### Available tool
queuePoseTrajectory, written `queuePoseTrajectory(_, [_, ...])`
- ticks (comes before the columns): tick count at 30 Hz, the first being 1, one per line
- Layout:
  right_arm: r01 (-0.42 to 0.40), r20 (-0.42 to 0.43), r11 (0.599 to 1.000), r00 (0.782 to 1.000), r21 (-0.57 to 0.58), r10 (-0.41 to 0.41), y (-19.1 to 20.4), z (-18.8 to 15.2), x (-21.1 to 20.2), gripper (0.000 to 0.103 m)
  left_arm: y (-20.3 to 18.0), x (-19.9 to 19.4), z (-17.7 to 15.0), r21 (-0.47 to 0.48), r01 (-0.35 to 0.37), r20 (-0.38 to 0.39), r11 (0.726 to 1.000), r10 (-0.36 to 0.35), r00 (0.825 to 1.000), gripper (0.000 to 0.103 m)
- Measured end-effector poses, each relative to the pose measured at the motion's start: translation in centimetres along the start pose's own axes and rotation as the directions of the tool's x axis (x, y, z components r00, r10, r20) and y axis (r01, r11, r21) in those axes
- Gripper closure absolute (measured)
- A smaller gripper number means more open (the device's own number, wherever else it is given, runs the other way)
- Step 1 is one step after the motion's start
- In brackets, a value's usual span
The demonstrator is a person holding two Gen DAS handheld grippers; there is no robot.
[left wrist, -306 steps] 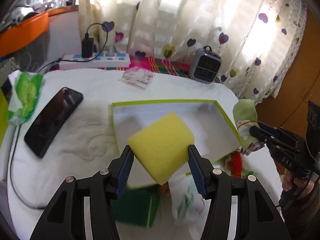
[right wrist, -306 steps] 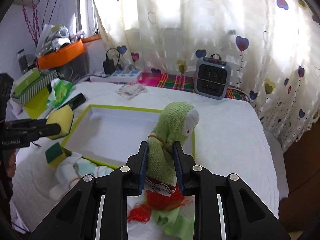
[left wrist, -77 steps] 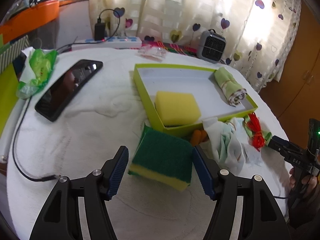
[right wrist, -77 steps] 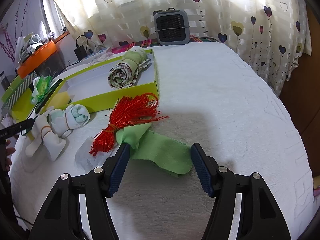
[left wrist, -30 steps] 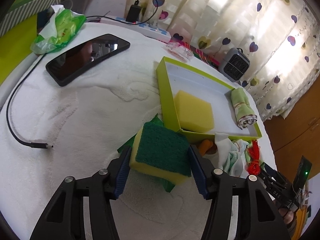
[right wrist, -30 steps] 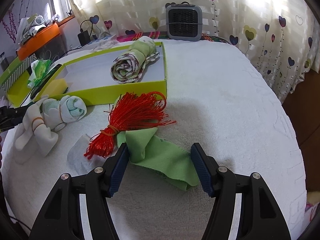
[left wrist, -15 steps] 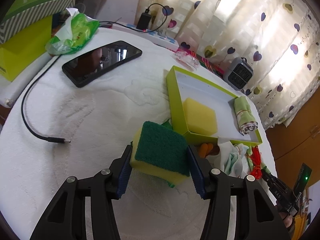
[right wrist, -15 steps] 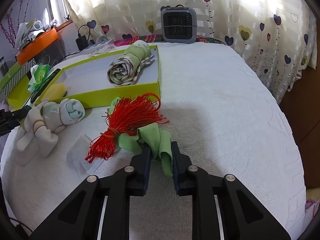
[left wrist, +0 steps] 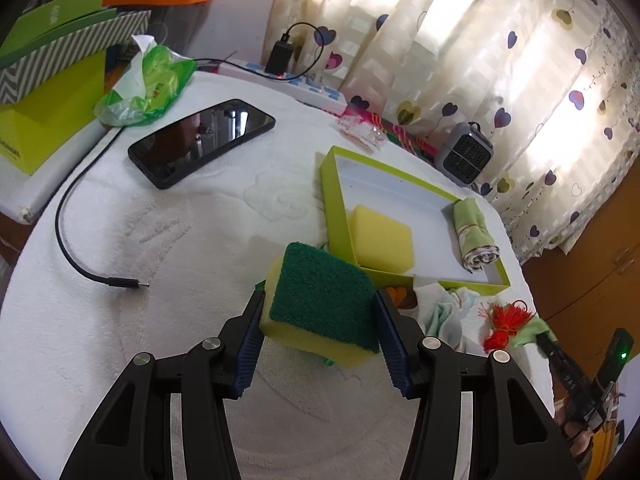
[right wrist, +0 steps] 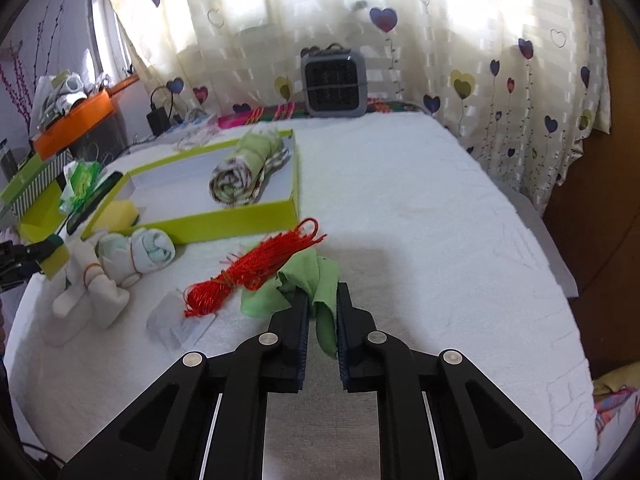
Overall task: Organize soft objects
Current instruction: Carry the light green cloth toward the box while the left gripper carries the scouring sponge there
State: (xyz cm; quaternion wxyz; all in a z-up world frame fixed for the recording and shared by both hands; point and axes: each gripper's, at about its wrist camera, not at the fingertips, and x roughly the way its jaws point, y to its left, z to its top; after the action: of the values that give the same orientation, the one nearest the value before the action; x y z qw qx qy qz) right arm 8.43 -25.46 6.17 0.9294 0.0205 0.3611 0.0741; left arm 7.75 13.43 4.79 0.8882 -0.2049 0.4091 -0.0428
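Left gripper (left wrist: 320,312): 2 fingers clamped on the sides of the scrub sponge (left wrist: 322,304), green scouring face up, yellow foam below. Sponge is held clear of the white-covered table (left wrist: 168,264), just short of the near corner of the green tray (left wrist: 340,216).

Tray contents: 1 yellow sponge (left wrist: 380,238) in the near left corner, 1 rolled green cloth (left wrist: 474,234) against the right wall.

Right gripper (right wrist: 322,300): fingers closed tight on a fold of the green fabric strip (right wrist: 316,280). Red tassel (right wrist: 256,268) is attached at the strip's far end and lies on the table, just in front of the tray's near wall.

White-and-mint sock bundle (right wrist: 120,260) lies on the table left of the tassel, beside the tray.

Other: black phone (left wrist: 202,142) and loose charging cable (left wrist: 76,240) on the table's left; small grey heater (right wrist: 334,82) at the curtain.
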Motion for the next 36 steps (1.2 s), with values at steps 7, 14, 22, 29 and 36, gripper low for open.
queuePoseTrajectory(7, [0.018, 0.096, 1.000, 0.995, 0.004, -0.018, -0.2, 1.7, -2.4, 0.090, -0.9, -0.8, 0.4, 0.025, 0.019, 0.009, 0.999, -0.020, 1.000, 0.051])
queuePoseTrajectory(14, [0.002, 0.165, 1.000, 0.986, -0.020, 0.001, 0.7, 3.6, -4.1, 0.090, -2.4, -1.2, 2.1, 0.072, 0.045, 0.016, 0.996, -0.046, 0.999, 0.051])
queuePoseTrajectory(22, [-0.071, 0.188, 0.993, 0.978, -0.098, 0.088, 3.8, 6.8, -3.5, 0.090, -4.7, 0.3, 5.5, 0.133, 0.088, -0.009, 0.987, -0.087, 0.996, 0.051])
queuePoseTrajectory(29, [-0.133, 0.142, 0.983, 0.978, -0.126, 0.150, 6.0, 8.6, -0.8, 0.090, -5.8, 3.7, 8.0, 0.152, 0.117, -0.062, 0.981, -0.109, 0.992, 0.051])
queuePoseTrajectory(36, [-0.159, 0.094, 0.974, 0.980, -0.163, 0.176, 8.6, 10.2, 2.6, 0.090, -6.4, 7.4, 9.6, 0.168, 0.116, -0.112, 0.979, -0.098, 0.989, 0.051])
